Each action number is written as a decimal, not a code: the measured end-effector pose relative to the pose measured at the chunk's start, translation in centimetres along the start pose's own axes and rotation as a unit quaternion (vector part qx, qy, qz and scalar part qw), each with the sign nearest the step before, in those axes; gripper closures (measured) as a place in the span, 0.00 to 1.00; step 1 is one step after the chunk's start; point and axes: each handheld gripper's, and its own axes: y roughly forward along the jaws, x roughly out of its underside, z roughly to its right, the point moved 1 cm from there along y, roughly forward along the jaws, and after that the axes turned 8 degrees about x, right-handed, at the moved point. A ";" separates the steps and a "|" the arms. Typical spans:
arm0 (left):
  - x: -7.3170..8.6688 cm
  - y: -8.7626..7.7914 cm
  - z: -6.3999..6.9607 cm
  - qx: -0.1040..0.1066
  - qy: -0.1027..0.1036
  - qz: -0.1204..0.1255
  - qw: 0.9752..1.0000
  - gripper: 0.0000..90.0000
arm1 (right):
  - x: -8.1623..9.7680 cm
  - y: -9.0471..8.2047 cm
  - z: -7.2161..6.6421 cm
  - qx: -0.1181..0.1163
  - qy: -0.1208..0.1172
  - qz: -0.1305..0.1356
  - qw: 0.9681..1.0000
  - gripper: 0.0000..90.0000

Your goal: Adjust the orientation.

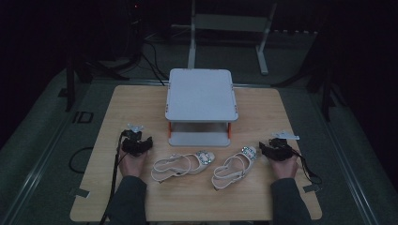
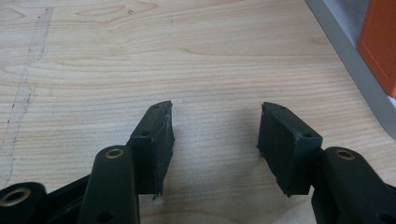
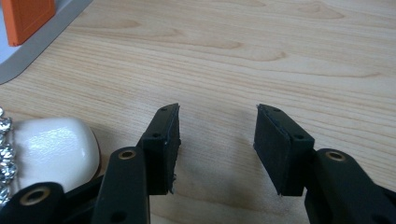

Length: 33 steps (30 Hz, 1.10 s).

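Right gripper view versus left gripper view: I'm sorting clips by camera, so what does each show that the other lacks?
Right gripper view alone: the glossy white toe of a shoe with sparkly stones, at lower left, and the orange post at upper left. Left gripper view alone: the orange post and grey shelf base at upper right, no shoe. Both share: the wooden table and a pair of black jaws standing apart with nothing between them.

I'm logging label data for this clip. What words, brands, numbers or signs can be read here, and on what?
None: no readable text.
The grey shoe rack, the two white shoes and the wooden table bear no lettering.
Neither the left tool nor the right tool carries markings.
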 end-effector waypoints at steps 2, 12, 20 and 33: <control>0.0 -0.2 -0.1 0.009 -0.001 -0.004 1.000 0.53 | 0.0 0.0 0.0 -0.001 0.001 0.000 1.000 0.56; -1.0 -2.1 0.8 0.083 0.018 -0.004 0.996 0.57 | -0.1 -0.3 0.0 -0.008 -0.001 0.003 1.000 0.54; -2.1 -4.5 1.9 0.155 0.034 0.019 0.987 0.63 | -0.2 -0.5 -0.1 -0.011 -0.006 0.007 1.000 0.53; -3.7 -8.2 5.6 0.194 0.088 0.047 0.976 0.67 | -0.2 -0.5 -0.2 -0.013 -0.006 0.007 1.000 0.53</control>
